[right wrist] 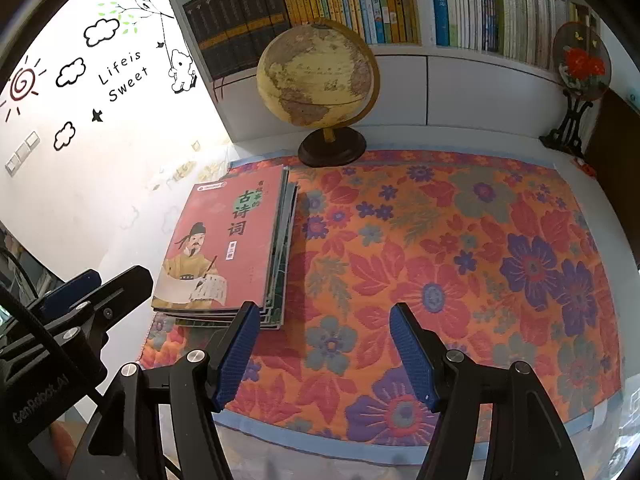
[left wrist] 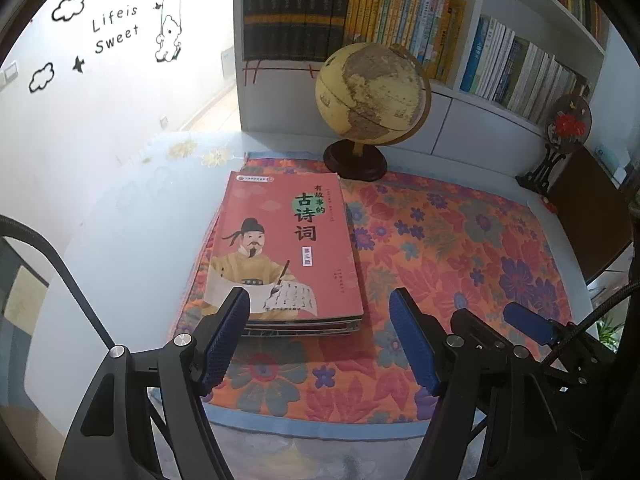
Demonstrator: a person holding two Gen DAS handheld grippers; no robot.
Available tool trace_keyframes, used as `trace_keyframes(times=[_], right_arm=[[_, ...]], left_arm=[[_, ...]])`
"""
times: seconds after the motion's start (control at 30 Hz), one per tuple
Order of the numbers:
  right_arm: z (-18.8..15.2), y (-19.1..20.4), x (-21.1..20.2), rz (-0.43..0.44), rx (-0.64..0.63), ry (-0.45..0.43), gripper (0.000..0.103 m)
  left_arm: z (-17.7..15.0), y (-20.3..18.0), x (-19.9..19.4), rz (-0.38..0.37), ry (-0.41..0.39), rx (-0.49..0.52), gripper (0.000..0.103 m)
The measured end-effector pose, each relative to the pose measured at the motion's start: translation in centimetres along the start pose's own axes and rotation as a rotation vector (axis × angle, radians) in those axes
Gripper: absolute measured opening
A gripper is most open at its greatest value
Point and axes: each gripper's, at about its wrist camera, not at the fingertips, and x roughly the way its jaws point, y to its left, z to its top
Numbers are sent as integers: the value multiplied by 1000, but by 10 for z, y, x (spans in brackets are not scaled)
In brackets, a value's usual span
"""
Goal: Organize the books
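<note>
Both grippers are parked low over the surface, angled down, and both have their blue-padded jaws spread fairly wide with nothing between them. The left gripper [left wrist: 320, 300] sits right at the near end of the stack of books [left wrist: 286, 248], its left pad overlapping the bottom corner of the top cover in its own view, though I can't tell if it actually touches. The right gripper [right wrist: 320, 316] is just right of the same stack, over bare floral cloth [right wrist: 460, 260]. From the right wrist view you can see the other gripper's black body at lower left with "GenRobot.AI" printed on it. The top book has a red cover with big Chinese characters reading 古诗词 and a cartoon scholar in a yellow robe writing on a scroll; the books under it are fanned out a bit unevenly. Behind the stack a yellowish globe [left wrist: 372, 96] stands on a dark round base at the cloth's far edge. Further back there's a white bookshelf [left wrist: 452, 92] packed with upright books, a round ornament with red flowers [left wrist: 568, 120] on a black stand to the right, and a wall sticker [left wrist: 116, 32] saying "Life is Sweet".
</note>
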Motion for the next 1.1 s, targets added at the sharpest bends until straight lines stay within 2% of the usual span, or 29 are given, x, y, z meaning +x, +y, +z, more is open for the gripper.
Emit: trace_keyframes(times=[0.63, 0.97, 1.1], right_arm=[[0, 29, 7, -74, 1, -7, 65], [0, 34, 14, -106, 14, -16, 65], [0, 35, 13, -109, 9, -17, 65]], left_arm=[[7, 28, 16, -69, 15, 9, 71], [8, 35, 26, -81, 26, 15, 71], [9, 35, 30, -52, 22, 11, 71]])
